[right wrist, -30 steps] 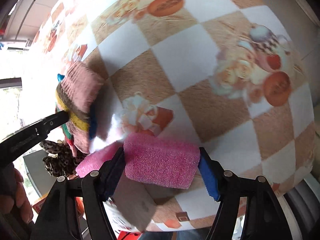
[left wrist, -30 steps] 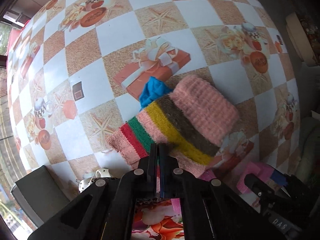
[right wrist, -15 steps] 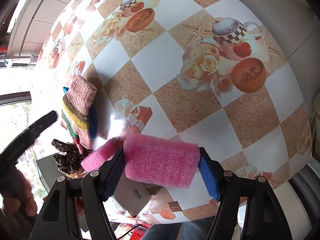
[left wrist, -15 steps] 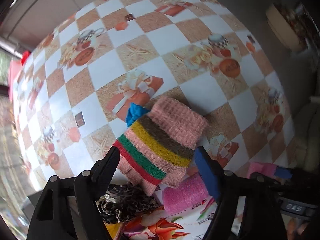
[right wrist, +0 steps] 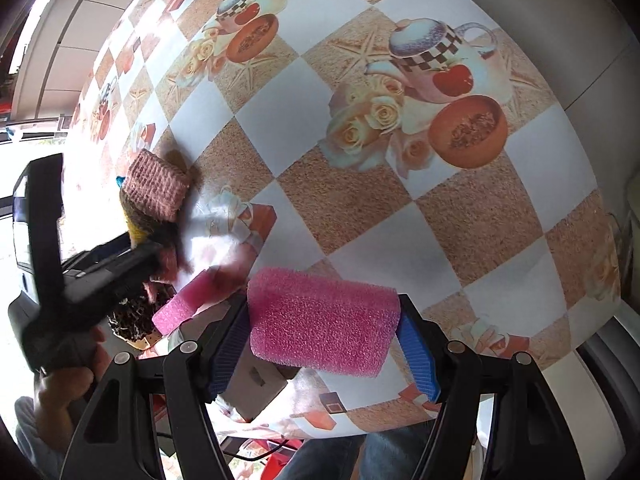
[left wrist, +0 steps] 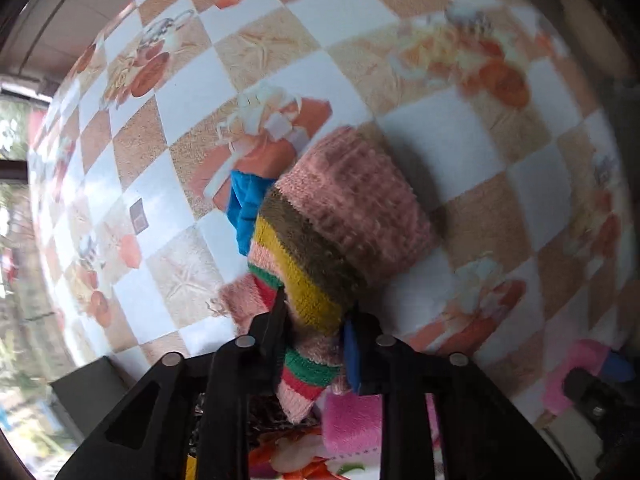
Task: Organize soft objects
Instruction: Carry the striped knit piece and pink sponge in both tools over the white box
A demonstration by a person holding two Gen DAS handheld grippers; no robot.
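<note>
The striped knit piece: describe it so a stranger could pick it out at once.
On the checkered tablecloth, look just ahead of the left hand-held gripper, whose jaws are closing on its near end. The striped knit piece is mostly pink wool banded brown, yellow, green and red, unlike the plain pink foam block or the blue cloth beside it.
</note>
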